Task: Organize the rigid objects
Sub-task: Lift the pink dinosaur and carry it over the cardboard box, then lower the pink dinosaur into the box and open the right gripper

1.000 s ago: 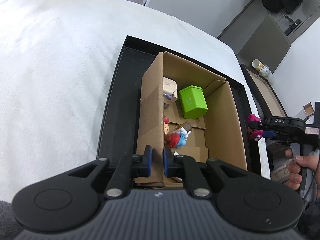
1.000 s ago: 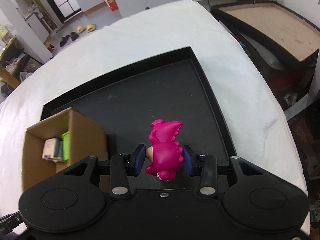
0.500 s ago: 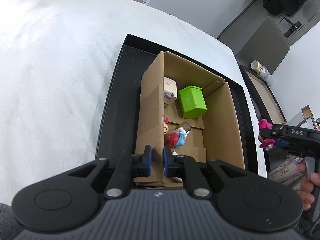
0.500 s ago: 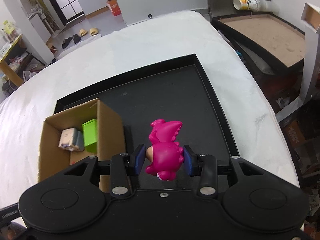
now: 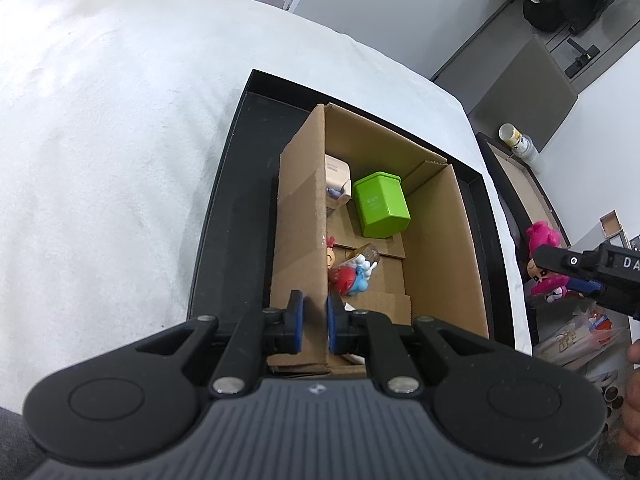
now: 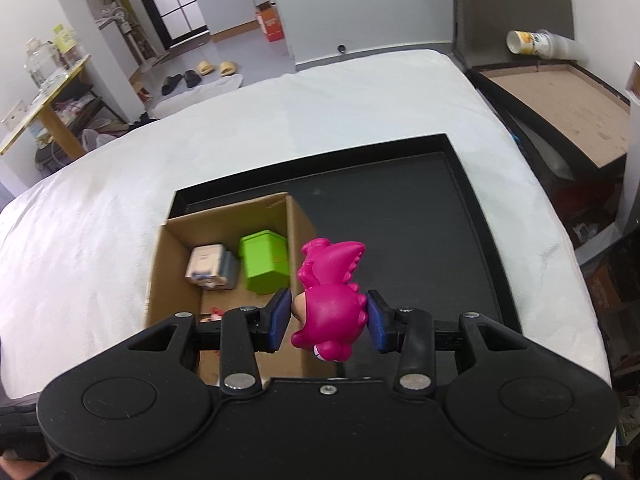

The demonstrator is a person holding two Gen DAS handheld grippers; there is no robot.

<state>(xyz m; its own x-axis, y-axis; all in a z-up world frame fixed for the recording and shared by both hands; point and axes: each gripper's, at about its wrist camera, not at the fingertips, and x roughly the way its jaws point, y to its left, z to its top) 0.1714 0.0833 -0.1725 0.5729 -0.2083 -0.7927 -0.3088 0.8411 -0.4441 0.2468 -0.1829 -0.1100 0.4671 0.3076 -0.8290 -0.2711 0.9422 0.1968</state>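
An open cardboard box (image 5: 440, 248) (image 6: 172, 264) stands in a black tray (image 5: 224, 208) (image 6: 440, 240). Inside it are a green box (image 5: 382, 204) (image 6: 266, 264), a small beige box (image 5: 336, 172) (image 6: 206, 266) and a red-and-blue figurine (image 5: 352, 276). My left gripper (image 5: 315, 320) is shut on the box's near left wall. My right gripper (image 6: 328, 316) is shut on a pink dinosaur toy (image 6: 328, 304) (image 5: 542, 240). It holds the toy in the air above the tray, beside the box's right wall.
The tray lies on a white padded surface (image 5: 100, 140). Beyond that surface's right edge sit a second tray with a brown bottom (image 6: 560, 96) and a tipped paper cup (image 6: 536, 44). A person's hand (image 5: 634, 392) shows at the right edge.
My right gripper has risen with the pink toy, and the box now appears nearer its centre, just left of the toy. My left gripper has kept still on the box wall.
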